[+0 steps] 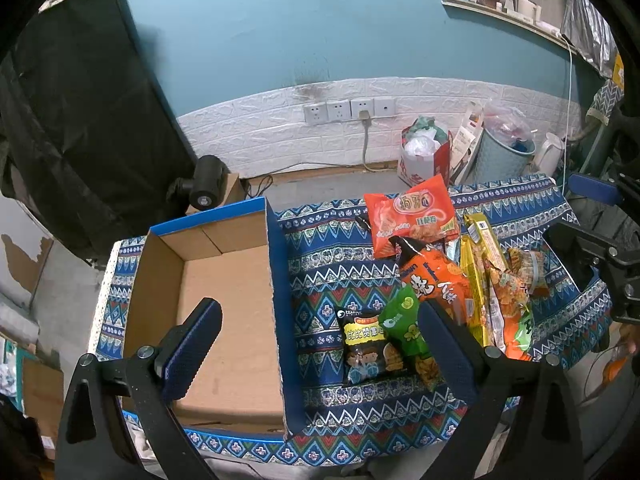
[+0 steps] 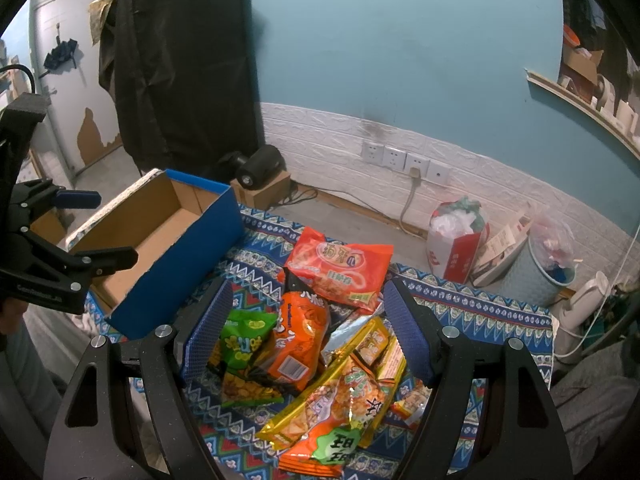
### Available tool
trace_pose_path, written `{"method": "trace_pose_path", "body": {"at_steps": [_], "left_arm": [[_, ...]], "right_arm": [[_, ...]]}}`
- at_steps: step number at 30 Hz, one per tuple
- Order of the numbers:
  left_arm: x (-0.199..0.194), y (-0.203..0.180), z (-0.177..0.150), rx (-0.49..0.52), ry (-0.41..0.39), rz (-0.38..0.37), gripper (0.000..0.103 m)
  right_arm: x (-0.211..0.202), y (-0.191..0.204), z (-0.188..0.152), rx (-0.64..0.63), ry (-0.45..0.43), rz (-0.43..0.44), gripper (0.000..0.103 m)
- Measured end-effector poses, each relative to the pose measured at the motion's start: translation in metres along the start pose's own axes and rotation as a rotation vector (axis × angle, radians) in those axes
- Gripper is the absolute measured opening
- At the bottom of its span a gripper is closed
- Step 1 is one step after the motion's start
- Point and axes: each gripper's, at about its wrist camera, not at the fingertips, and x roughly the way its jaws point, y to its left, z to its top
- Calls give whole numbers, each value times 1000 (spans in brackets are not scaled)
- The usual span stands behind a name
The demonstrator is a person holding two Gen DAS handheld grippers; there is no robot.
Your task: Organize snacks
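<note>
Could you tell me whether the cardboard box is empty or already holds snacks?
Empty: the cardboard box shows only bare brown floor, and the snack packets lie outside it.

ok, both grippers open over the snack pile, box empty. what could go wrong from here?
1. The snack bags overlap: the orange bag lies on the green bag, and the yellow pack leans against it. A grab may drag neighbours along.
2. The pile reaches the near edge of the cloth; a nudged bag could slide off.
3. The box has a tall blue wall; a low carry may clip it.
</note>
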Motion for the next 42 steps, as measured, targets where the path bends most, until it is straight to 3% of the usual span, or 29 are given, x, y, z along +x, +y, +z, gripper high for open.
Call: {"method": "trace_pose_path", "body": {"at_steps": [42], "left_arm": [[3, -11, -5, 32, 9, 11, 99]], "right_arm": [[-3, 1, -1, -10, 11, -2, 76]]}}
